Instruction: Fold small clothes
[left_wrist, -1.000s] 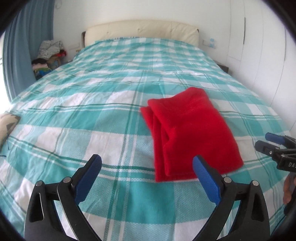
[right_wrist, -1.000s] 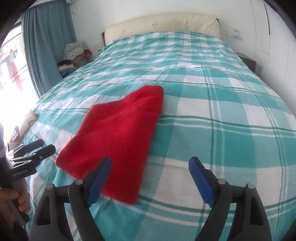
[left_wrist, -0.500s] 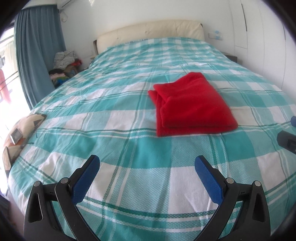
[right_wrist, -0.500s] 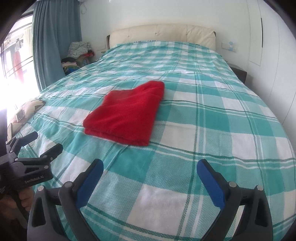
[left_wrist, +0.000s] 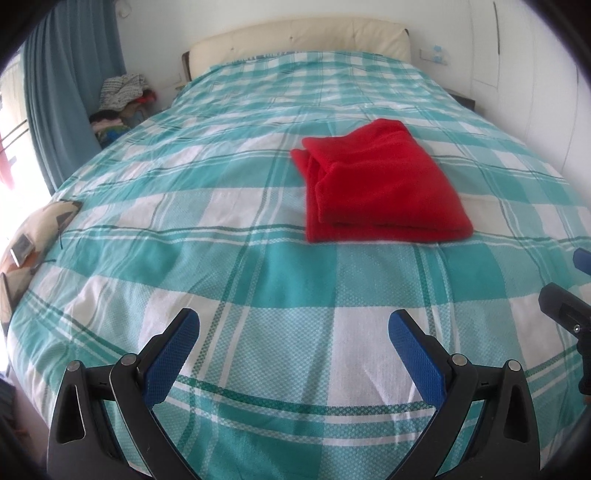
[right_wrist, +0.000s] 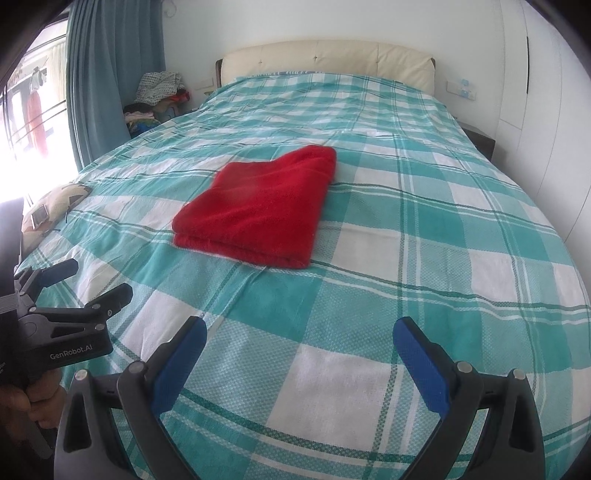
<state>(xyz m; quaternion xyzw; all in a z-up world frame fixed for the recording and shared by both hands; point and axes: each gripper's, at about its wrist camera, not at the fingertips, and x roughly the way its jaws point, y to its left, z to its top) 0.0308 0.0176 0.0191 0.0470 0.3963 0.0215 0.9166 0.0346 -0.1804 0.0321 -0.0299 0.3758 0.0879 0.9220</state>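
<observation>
A red garment lies folded into a neat rectangle on the teal and white checked bedspread. It also shows in the right wrist view. My left gripper is open and empty, held back near the foot of the bed, well short of the garment. My right gripper is open and empty, also near the foot of the bed. The left gripper shows at the left edge of the right wrist view, and the right gripper shows at the right edge of the left wrist view.
A cream headboard stands at the far end. A pile of clothes sits beside a blue curtain at the far left. A patterned cushion lies at the bed's left edge. White wardrobe doors line the right side.
Both grippers have drawn back from the folded red garment toward the foot of the bed and risen. The garment lies where it was, and both grippers stay open.
</observation>
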